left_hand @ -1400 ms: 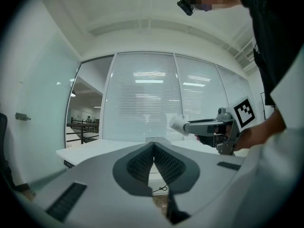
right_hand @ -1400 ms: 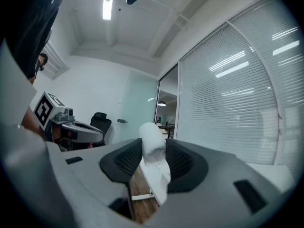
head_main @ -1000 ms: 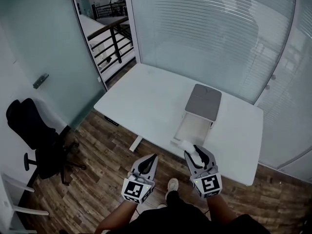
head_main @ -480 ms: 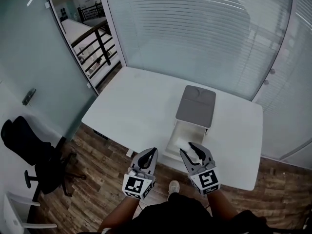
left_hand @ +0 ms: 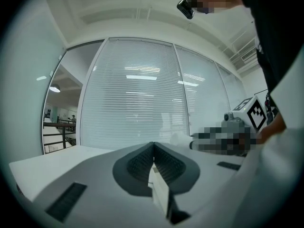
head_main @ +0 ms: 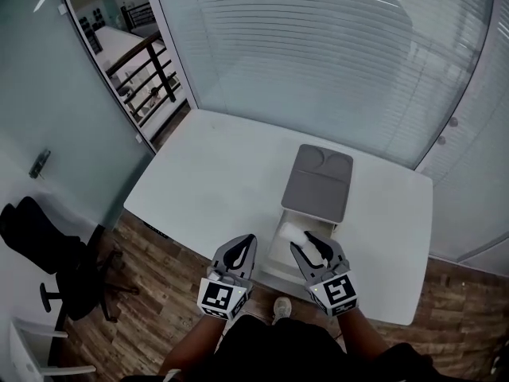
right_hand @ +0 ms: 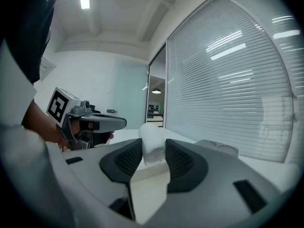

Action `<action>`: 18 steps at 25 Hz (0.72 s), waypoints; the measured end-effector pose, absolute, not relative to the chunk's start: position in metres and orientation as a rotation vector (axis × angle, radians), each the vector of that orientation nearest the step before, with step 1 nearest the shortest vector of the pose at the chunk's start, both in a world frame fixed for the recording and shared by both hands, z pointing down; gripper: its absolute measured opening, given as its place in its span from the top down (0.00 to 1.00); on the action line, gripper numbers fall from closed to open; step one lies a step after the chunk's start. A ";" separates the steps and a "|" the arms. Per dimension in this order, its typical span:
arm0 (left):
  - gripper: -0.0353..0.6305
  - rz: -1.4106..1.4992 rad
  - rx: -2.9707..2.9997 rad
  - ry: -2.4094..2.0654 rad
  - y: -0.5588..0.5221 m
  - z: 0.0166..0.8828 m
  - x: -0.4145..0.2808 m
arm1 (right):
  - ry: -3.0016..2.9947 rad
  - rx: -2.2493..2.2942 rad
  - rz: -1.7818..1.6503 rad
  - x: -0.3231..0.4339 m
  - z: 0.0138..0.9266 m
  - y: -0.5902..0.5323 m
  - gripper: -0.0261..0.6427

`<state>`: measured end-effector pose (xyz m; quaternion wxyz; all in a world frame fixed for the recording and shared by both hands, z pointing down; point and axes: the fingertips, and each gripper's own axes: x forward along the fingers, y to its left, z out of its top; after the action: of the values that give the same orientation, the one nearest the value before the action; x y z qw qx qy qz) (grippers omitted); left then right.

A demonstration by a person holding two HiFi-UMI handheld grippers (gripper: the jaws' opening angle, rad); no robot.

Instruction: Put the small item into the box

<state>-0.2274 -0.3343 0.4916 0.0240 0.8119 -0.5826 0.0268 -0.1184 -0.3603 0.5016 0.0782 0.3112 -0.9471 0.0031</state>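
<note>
A small white soft item (right_hand: 153, 144) sits pinched between the pads of my right gripper (head_main: 307, 244); in the head view that white item (head_main: 291, 232) hangs over the open white box (head_main: 280, 259) near the table's front edge. The box's grey lid (head_main: 318, 183) lies flat just behind it. My left gripper (head_main: 241, 251) hovers off the table's near edge, left of the box, with its jaws shut and nothing between them; the left gripper view shows its pads (left_hand: 142, 164) touching. The right gripper (left_hand: 237, 127) appears at that view's right.
The box stands on a white table (head_main: 223, 173) with glass walls and blinds behind it. A black office chair (head_main: 48, 249) stands on the wooden floor to the left. A railing (head_main: 139, 62) shows beyond the glass at the upper left.
Both grippers have moved forward toward the table. The right one, still holding the white item, now reaches over the open box. The left one has come up to the table's near edge.
</note>
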 end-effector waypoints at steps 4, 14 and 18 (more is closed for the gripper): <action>0.93 0.062 2.519 -1.814 -0.345 0.486 -0.231 | -2.817 0.900 0.004 -0.122 0.512 -0.366 0.72; 0.93 0.046 2.622 -1.709 -0.381 0.463 -0.234 | -2.646 0.845 -0.057 -0.125 0.546 -0.380 0.73; 0.93 0.050 2.659 -1.657 -0.396 0.460 -0.232 | -2.528 0.821 -0.018 -0.127 0.568 -0.385 0.73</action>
<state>-0.2323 -0.3955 0.4596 0.0042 0.8486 -0.5287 0.0160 -0.1266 -0.3853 0.5684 0.2393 0.2998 -0.9235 -0.0067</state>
